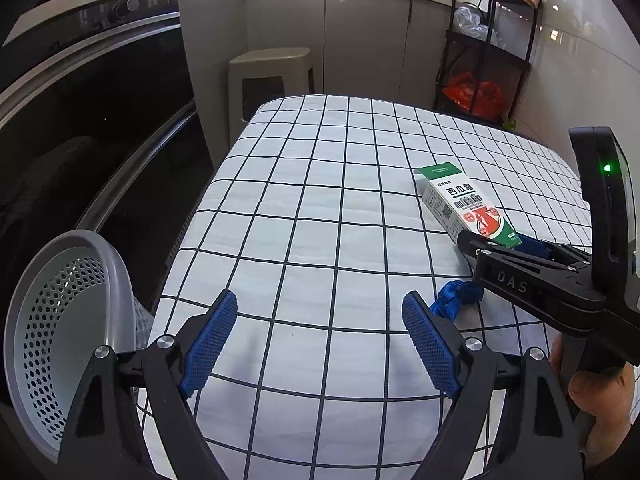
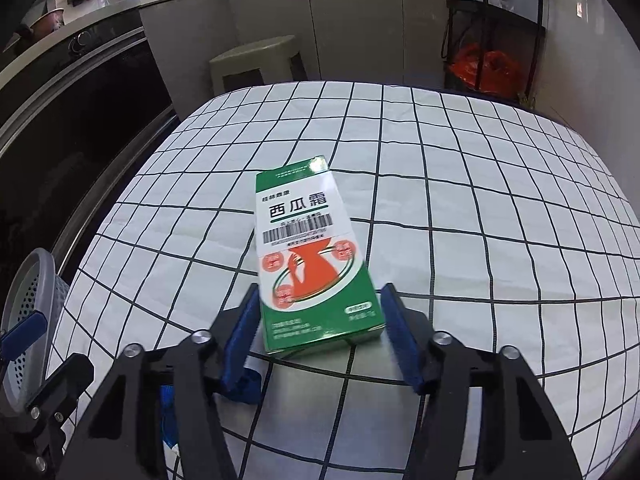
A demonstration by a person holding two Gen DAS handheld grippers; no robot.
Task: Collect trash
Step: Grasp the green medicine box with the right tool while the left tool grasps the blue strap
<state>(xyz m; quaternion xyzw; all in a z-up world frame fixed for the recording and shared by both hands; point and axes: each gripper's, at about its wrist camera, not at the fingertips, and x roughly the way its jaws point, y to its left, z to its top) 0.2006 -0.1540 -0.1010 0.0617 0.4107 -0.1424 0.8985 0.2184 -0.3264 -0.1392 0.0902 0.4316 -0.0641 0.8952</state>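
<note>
A green and white carton (image 2: 312, 256) with red artwork lies flat on the checked tablecloth (image 2: 480, 200). My right gripper (image 2: 320, 300) has the carton's near end between its blue pads, and both pads touch its sides. In the left wrist view the same carton (image 1: 460, 204) lies at the right with the right gripper (image 1: 496, 242) at its near end. A crumpled blue scrap (image 1: 456, 300) lies just below that gripper. My left gripper (image 1: 320, 300) hangs open over bare cloth with nothing between its fingers.
A grey perforated waste basket (image 1: 60, 320) stands off the table's left edge, beside a dark oven front (image 1: 100, 120). Beyond the table are a beige stool (image 1: 268, 72) and a black rack (image 1: 488, 60) with an orange bag. A hand (image 1: 600, 392) holds the right gripper.
</note>
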